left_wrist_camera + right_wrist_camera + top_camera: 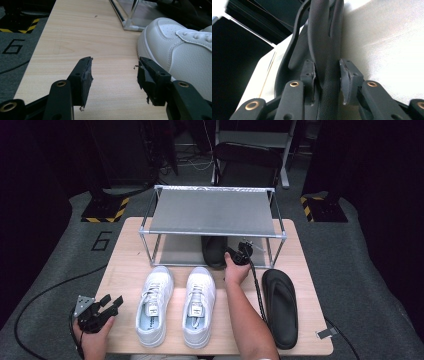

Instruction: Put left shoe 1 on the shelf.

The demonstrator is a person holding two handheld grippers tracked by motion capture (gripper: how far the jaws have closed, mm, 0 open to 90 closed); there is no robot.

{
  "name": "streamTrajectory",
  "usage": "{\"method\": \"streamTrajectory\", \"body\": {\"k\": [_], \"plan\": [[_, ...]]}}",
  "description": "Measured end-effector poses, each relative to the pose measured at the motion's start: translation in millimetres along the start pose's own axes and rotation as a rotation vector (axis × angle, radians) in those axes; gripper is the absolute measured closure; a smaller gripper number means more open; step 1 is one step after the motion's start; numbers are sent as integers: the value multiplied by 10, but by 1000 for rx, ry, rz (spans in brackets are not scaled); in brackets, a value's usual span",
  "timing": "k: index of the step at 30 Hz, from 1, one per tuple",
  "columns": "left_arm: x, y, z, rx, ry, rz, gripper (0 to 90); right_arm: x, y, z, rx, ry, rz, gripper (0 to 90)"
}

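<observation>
The black sandal [215, 251] sits at the centre of the high view, on the lower shelf of the metal shoe rack [212, 212], its long axis running up and down the frame with the near end toward the rack's front edge. The right gripper [239, 255] has it — in the right gripper view its two pads are pressed against either side of the sandal's strap [325, 50], which rises straight up the middle of that frame. A second black sandal [281, 307] lies flat at the lower right of the table [125, 265], sole side down, long axis also up-down in the frame.

Left of it stand two white sneakers [176, 302] side by side, toes toward the rack; each has a label on its insole, too small to read. The left gripper [102, 310] rests at the lower left corner of the table, jaws apart with nothing between them — in the left gripper view they frame bare wood, with a white sneaker's toe [175, 45] just beside the right-hand jaw.

The table is pale wood-grain laminate. The floor around it is grey carpet bearing a painted "6" [101, 241] at the left, with yellow-and-black hazard stripes [106, 210] on dark bases at upper left and upper right. A dark chair [247, 162] stands behind the rack; the rest of the room is dim.
</observation>
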State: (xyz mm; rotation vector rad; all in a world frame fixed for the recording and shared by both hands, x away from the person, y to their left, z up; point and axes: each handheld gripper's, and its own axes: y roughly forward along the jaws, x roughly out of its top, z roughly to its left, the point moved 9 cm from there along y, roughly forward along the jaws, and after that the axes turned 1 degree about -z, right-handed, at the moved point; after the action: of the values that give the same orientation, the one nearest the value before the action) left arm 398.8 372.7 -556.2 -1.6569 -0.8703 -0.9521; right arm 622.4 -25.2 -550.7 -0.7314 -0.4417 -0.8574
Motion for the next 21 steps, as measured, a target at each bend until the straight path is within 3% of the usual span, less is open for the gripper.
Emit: {"method": "streamTrajectory", "body": {"k": [1,4,6,9,11,13,15,17,20,21], "plan": [[0,-1,1,0,-1,-1,450,-10,17,-52,-48,-6,3,666],[5,-13,1,1,-4,-10,450,-30,13,-52,-30,-5,11,660],[10,-29,-2,4,-3,-14,450,-44,24,-83,-18,45,4,649],[9,-35,-6,1,-4,-15,450,-52,38,-98,-21,58,2,635],[13,-25,-5,6,-6,-25,450,-60,24,-127,-62,77,14,588],[-1,-32,-5,1,1,-3,450,-34,16,-116,-44,73,-4,547],[3,-17,-7,2,2,-11,450,-30,-6,-105,-51,57,-3,541],[2,-19,-15,-4,4,-2,450,-33,-42,-106,-68,8,-1,540],[13,-20,-24,-2,5,-8,450,-54,-142,-23,-43,5,-17,539],[16,-21,-25,2,5,-11,450,-73,-208,-12,-44,-44,-19,540]]}}
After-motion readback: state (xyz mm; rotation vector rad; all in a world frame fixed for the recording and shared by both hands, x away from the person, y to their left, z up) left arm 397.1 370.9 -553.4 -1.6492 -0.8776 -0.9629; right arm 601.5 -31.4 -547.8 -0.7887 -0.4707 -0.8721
